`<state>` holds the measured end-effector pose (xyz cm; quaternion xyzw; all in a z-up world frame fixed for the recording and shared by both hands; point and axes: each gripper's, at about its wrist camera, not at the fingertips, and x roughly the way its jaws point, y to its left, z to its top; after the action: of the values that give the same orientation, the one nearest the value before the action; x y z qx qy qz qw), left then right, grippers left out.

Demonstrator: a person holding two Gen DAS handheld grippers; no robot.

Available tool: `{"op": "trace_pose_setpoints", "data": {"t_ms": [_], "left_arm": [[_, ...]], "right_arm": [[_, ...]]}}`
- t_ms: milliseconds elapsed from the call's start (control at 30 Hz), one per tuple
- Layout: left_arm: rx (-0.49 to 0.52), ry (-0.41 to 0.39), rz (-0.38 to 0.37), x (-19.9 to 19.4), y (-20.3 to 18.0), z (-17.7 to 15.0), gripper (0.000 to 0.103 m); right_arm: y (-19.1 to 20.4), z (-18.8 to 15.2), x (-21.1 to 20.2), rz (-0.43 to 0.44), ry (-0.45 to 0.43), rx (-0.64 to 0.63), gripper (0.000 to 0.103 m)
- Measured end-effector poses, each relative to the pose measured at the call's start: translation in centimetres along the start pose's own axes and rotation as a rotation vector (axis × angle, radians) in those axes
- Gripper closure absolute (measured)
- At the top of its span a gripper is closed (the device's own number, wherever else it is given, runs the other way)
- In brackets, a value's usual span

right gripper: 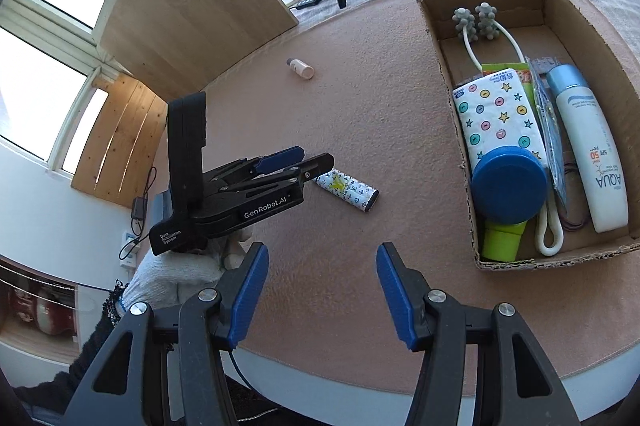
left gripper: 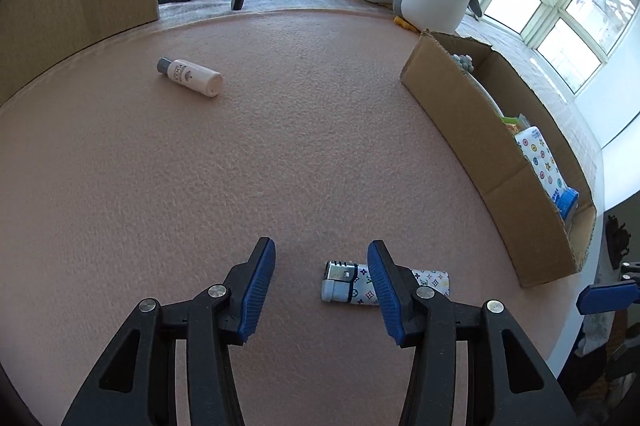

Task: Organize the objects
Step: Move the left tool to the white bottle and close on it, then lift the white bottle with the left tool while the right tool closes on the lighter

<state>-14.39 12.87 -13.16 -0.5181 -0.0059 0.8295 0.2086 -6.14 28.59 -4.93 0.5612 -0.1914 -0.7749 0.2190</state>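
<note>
We see left gripper (left gripper: pixel 321 284) jaws spread, empty, low over patterned lighter (left gripper: pixel 356 282), likely lining up grasp. Right gripper (right gripper: pixel 319 291) released too, hovering at table edge. Lighter lies flat near cardboard box (left gripper: pixel 472 130); small bottle (left gripper: pixel 191 77) well apart, presumably next.

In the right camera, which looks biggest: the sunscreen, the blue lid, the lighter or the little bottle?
1. sunscreen
2. blue lid
3. lighter
4. little bottle

The little bottle lies farther away, so its last place is unsure.
</note>
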Motion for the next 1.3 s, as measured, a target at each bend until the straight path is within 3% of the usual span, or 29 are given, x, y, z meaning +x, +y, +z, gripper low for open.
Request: {"op": "trace_pose_setpoints", "data": {"t_ms": [133, 333, 633, 867, 967, 1033, 1133, 1300], "left_arm": [[-0.065, -0.029, 0.033, -1.2, 2.8, 1.8, 0.051], [-0.080, -0.063, 0.102, -1.5, 5.8, 7.8, 0.051], [-0.187, -0.032, 0.132, 3.7, 8.4, 14.8, 0.046], [-0.189, 0.015, 0.207, 7.1, 9.6, 15.1, 0.047], [-0.187, -0.003, 0.214, 6.8, 9.8, 14.8, 0.055], [-0.184, -0.004, 0.209, 6.5, 10.2, 14.5, 0.069], [-0.188, -0.007, 0.188, 6.0, 10.9, 13.8, 0.079], [-0.207, -0.022, 0.142, 4.6, 11.7, 11.4, 0.082]], "right_arm": [[1.0, 0.0, 1.7, 0.011, 0.036, -0.002, 0.050], [2.5, 1.5, 1.1, -0.021, -0.011, -0.033, 0.050], [2.5, 3.2, 1.3, -0.098, -0.053, -0.049, 0.051], [1.9, 3.3, 2.1, -0.113, -0.034, -0.033, 0.051], [1.7, 3.5, 2.4, -0.117, -0.025, -0.034, 0.051], [1.8, 3.8, 2.6, -0.121, -0.020, -0.041, 0.051], [2.0, 4.1, 3.1, -0.124, -0.010, -0.061, 0.051], [2.4, 4.5, 4.7, -0.133, 0.030, -0.102, 0.051]]}}
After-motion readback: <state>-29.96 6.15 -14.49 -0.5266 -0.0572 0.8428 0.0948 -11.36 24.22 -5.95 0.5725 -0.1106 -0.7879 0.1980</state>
